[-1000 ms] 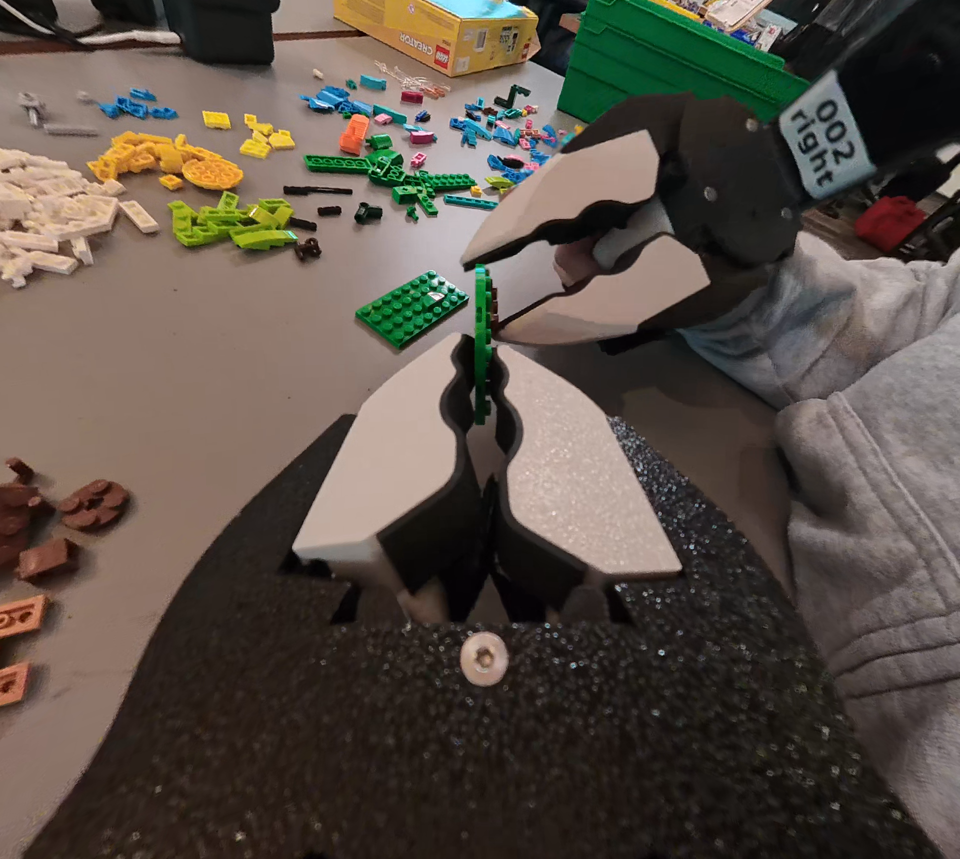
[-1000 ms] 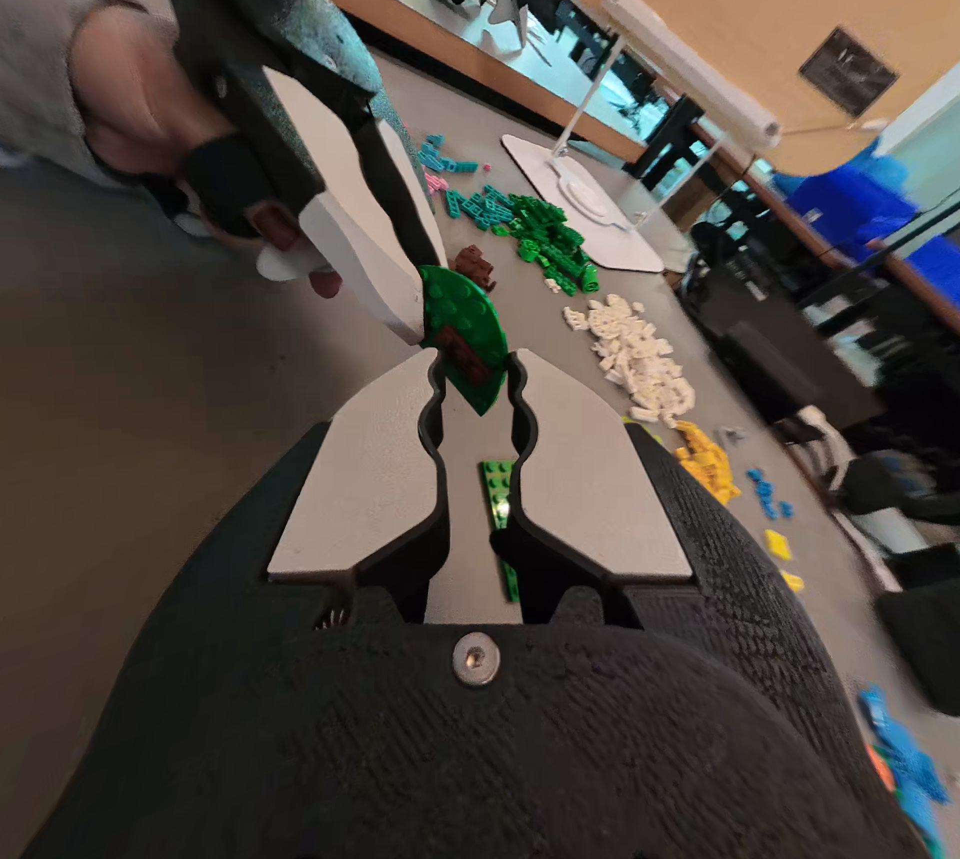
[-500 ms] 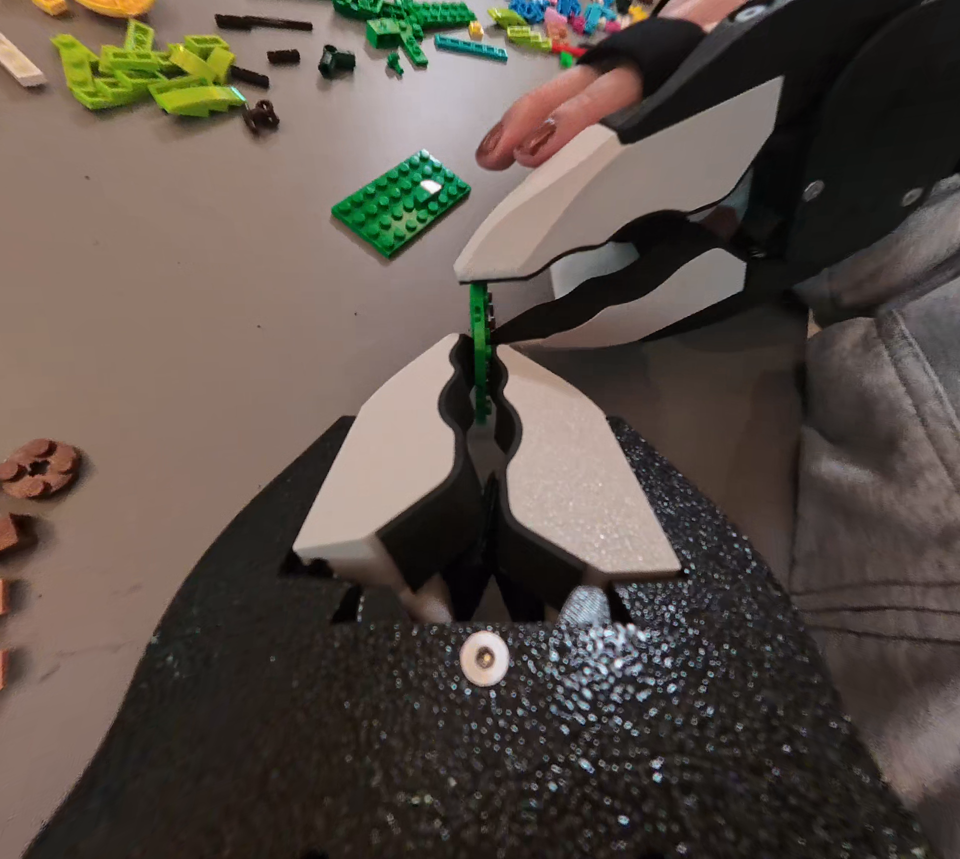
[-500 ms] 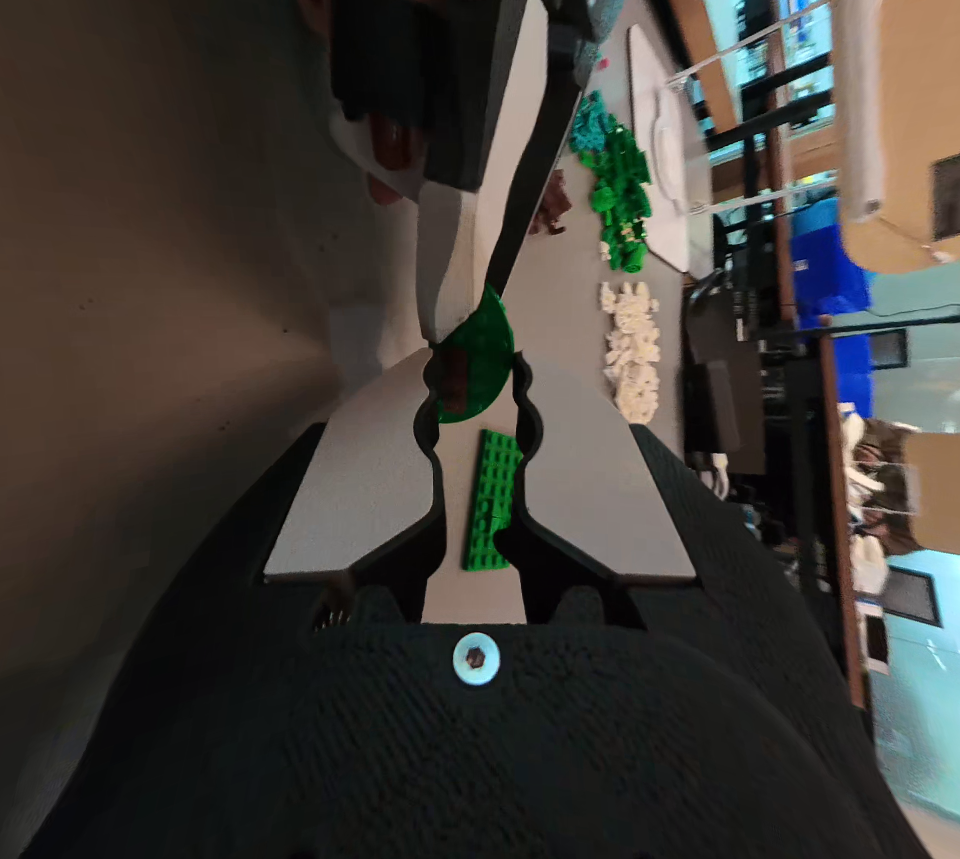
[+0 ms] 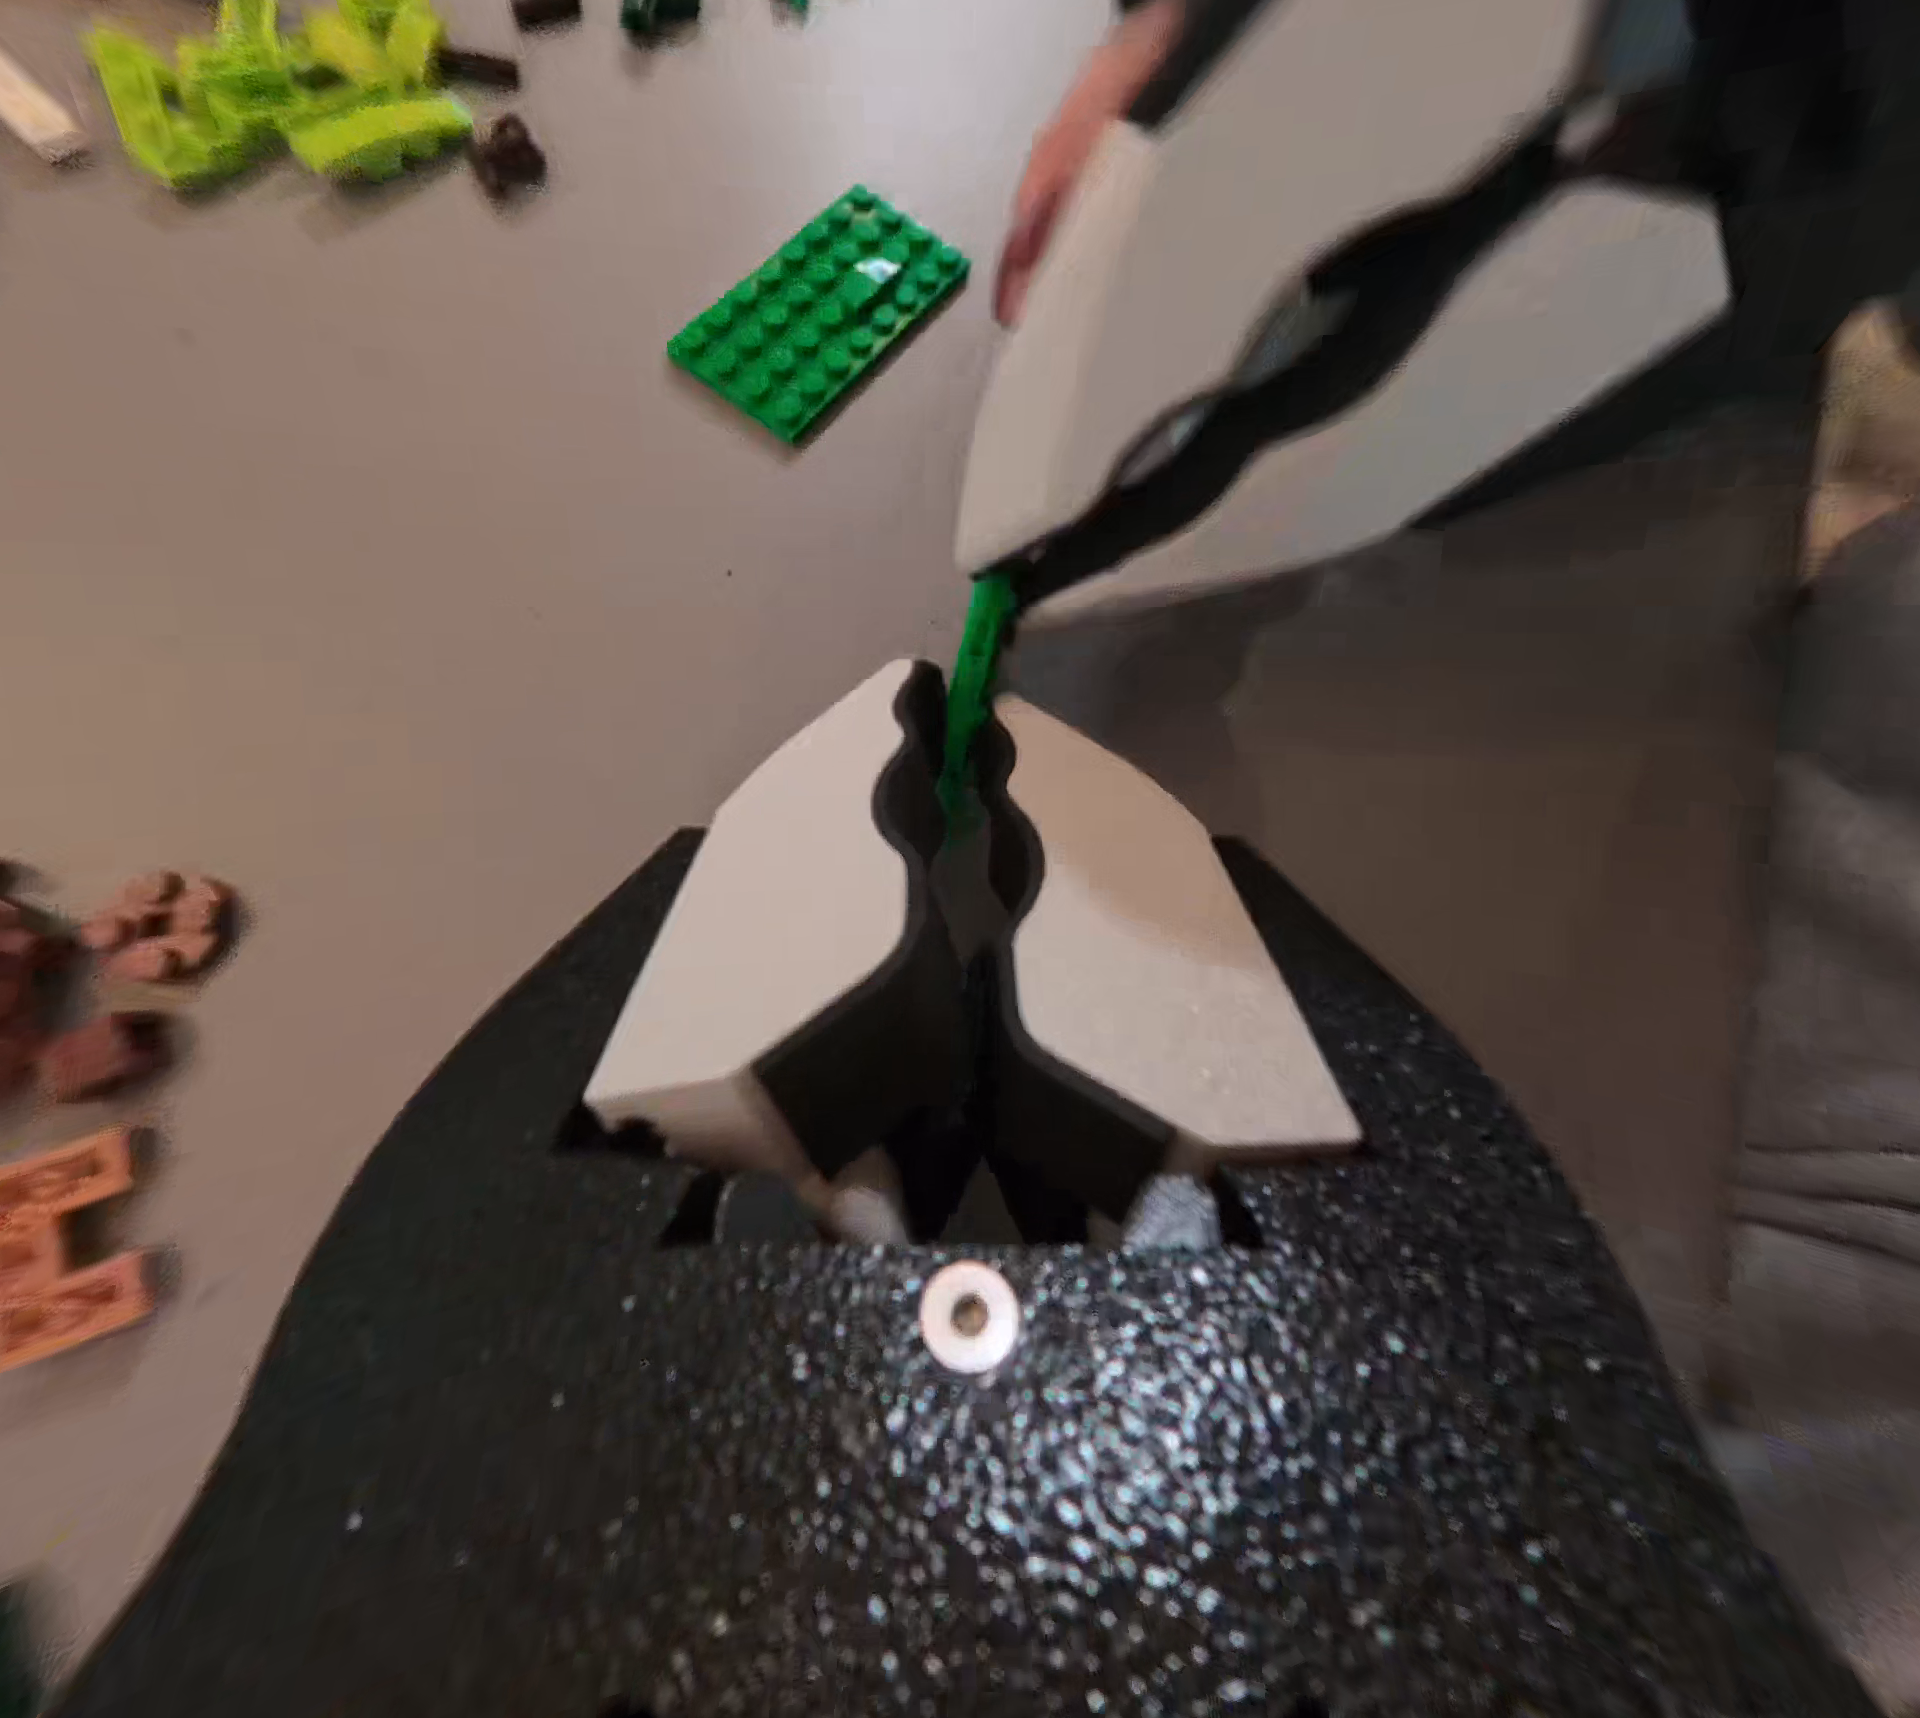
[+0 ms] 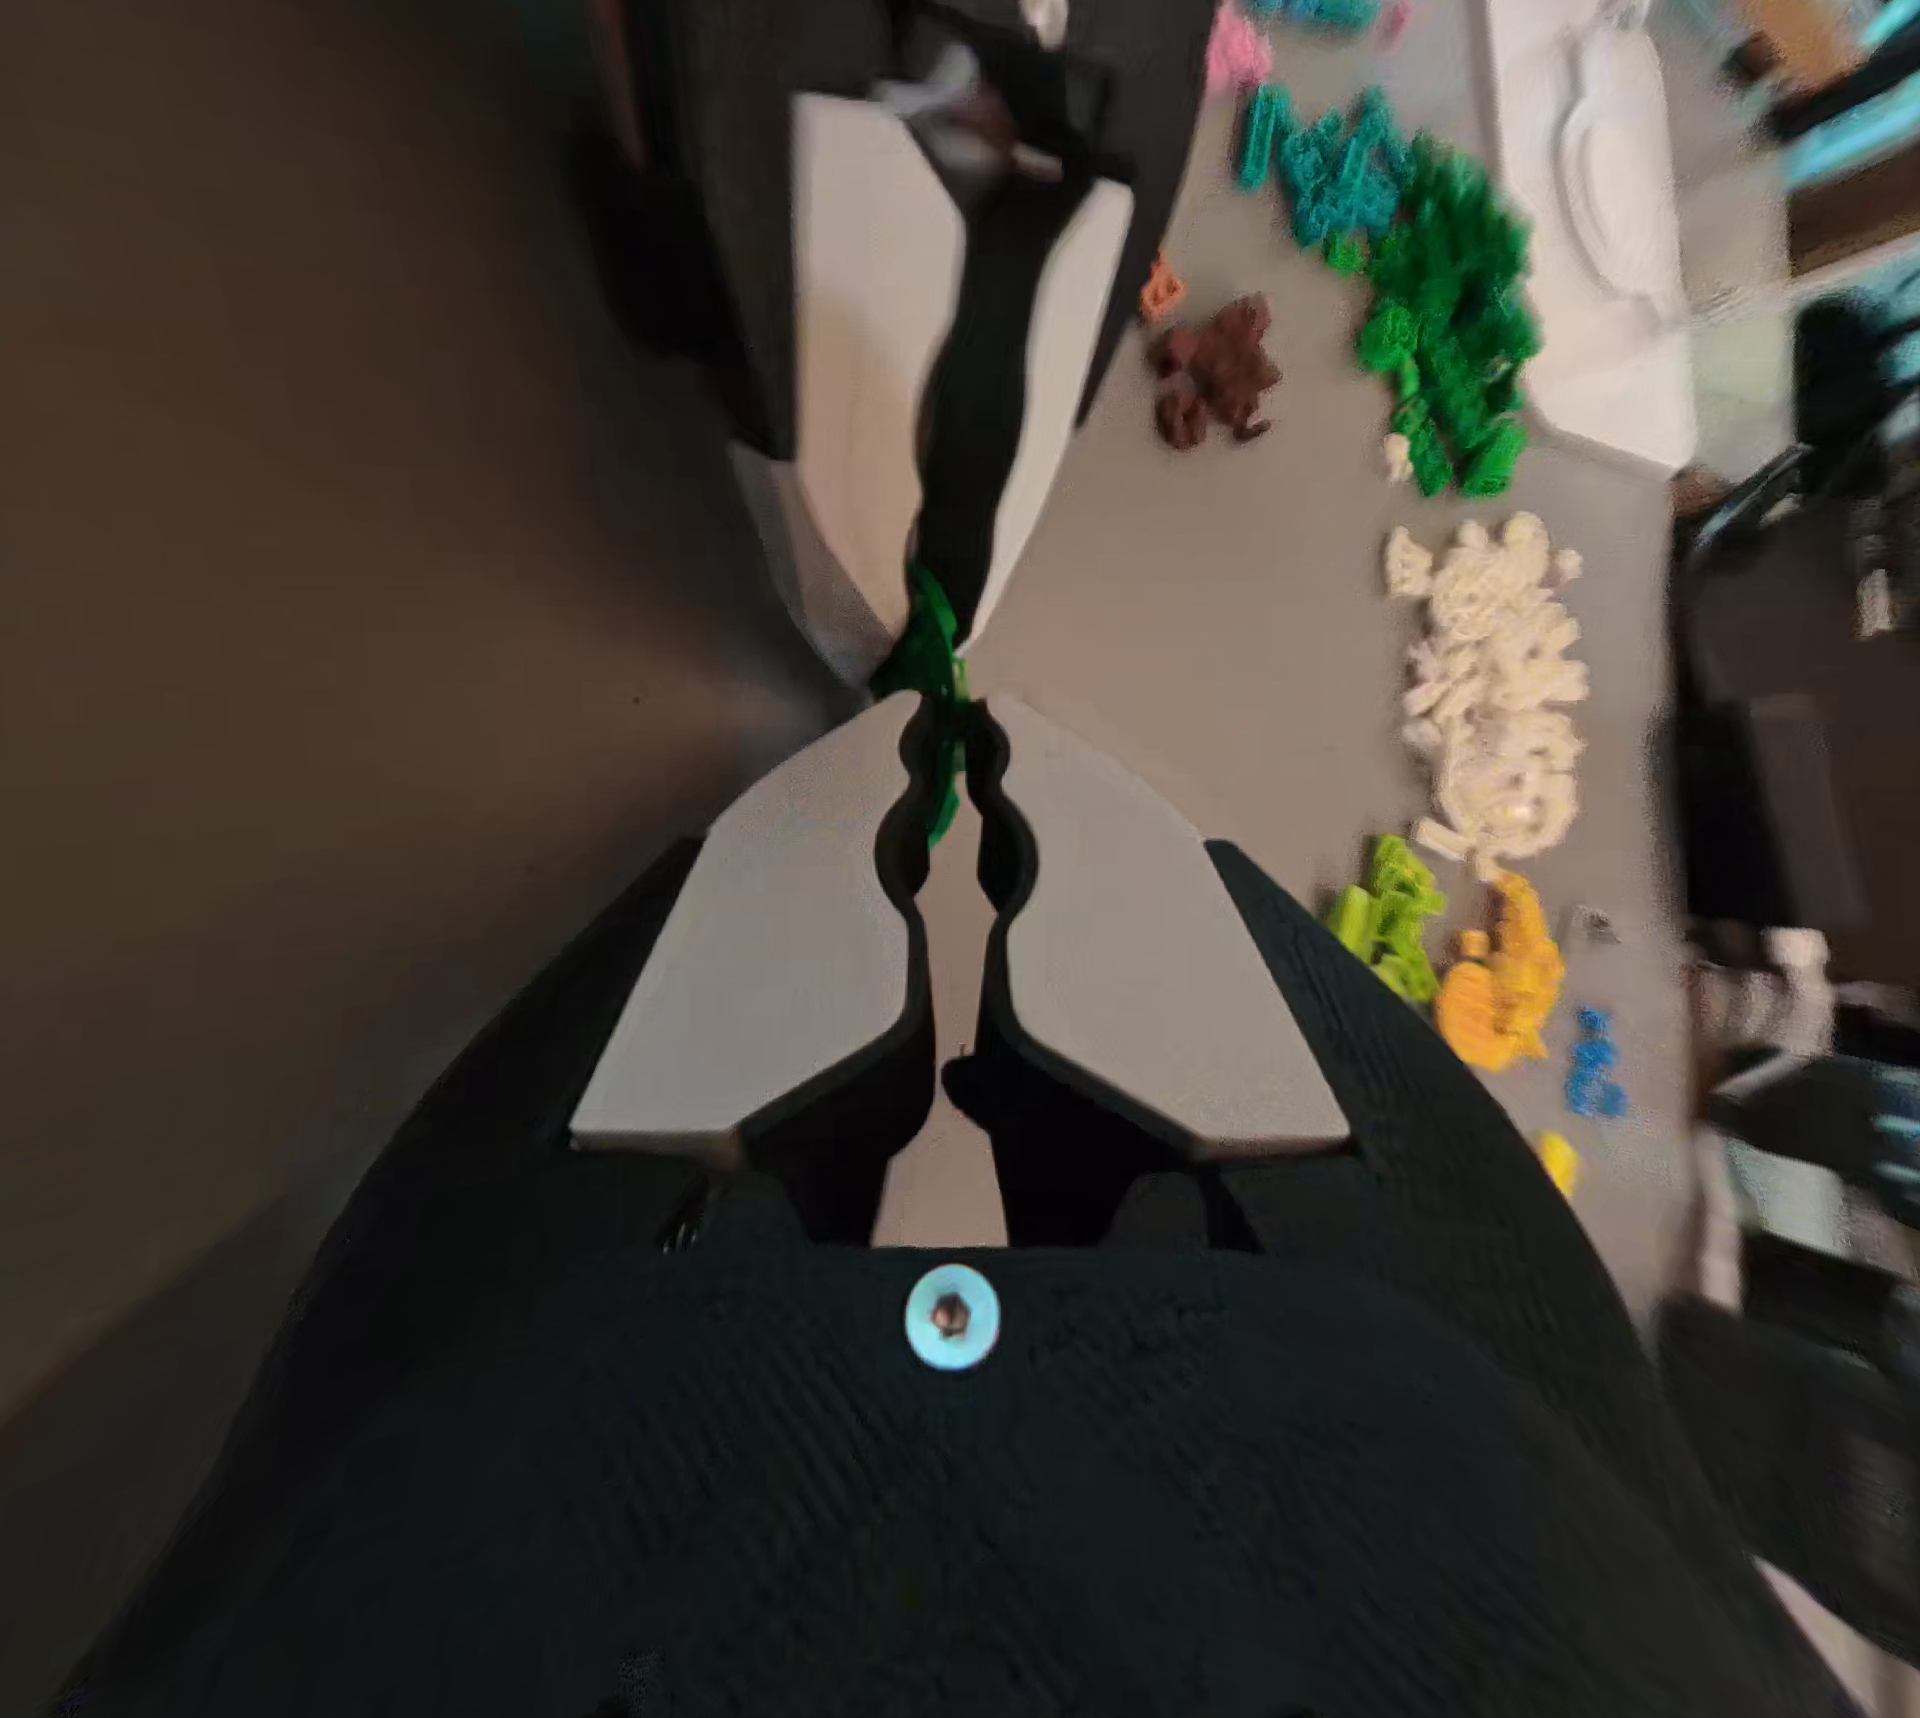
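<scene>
A green studded plate is lying on the grey desk, white fingers with black speckled housing are pinching a seemingly green piece.

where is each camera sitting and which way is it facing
Left wrist view: on the left tool, looking along its fingers down at the grey table; shows the right tool and a grey sleeve.
Right wrist view: on the right tool, rolled sideways, facing the left tool.
Shared: the thin green studded plastic plate that both tools pinch, edge-on.
</scene>
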A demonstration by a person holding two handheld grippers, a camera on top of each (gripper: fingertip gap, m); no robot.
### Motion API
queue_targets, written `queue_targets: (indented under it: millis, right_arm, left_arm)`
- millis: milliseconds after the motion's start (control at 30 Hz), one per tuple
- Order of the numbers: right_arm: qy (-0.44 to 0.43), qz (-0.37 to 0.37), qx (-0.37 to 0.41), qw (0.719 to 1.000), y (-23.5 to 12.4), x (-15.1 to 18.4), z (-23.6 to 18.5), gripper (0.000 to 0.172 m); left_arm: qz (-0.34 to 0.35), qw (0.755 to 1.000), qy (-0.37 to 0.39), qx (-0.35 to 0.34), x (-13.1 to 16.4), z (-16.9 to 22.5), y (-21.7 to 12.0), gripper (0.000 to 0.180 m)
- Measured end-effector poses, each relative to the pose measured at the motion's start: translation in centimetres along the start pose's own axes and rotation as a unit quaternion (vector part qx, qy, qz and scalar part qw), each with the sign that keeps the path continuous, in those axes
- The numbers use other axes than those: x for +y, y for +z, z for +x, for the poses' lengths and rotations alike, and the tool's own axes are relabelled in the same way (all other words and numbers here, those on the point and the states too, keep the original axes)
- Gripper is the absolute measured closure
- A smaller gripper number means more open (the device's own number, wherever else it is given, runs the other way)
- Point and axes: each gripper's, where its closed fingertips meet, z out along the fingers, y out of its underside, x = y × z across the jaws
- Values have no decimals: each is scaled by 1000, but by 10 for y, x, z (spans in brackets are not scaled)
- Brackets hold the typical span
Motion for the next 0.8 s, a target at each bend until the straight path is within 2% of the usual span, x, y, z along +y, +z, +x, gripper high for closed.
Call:
queue_targets:
  millis: [100,200,267,300,367,433,533,800]
  right_arm:
    - [-9,26,-28,999,-2,0,-3,168]
    - [-6,29,-2,1000,-1,0,1,164]
    - [13,22,-4,1000,1,4,-1,143]
    - [14,18,-3,1000,3,7,-3,141]
    - [-5,11,13,1000,5,11,-4,141]
    - [-38,-10,43,998,7,17,-1,149]
    - [-58,-12,58,997,8,16,-1,148]
    - [-21,-3,3,1000,5,15,-1,154]
  left_arm:
    - [-8,999,36,-9,1,3,2,177]
    - [0,1000,1,5,-1,1,2,177]
    - [6,1000,-23,7,-2,-3,0,177]
    - [3,999,-33,17,-2,-2,1,177]
    - [-4,998,-48,36,0,0,2,177]
    - [-8,997,-63,52,1,2,3,177]
    - [-13,993,-91,73,3,2,3,177]
    - [-17,996,-63,53,4,3,3,177]
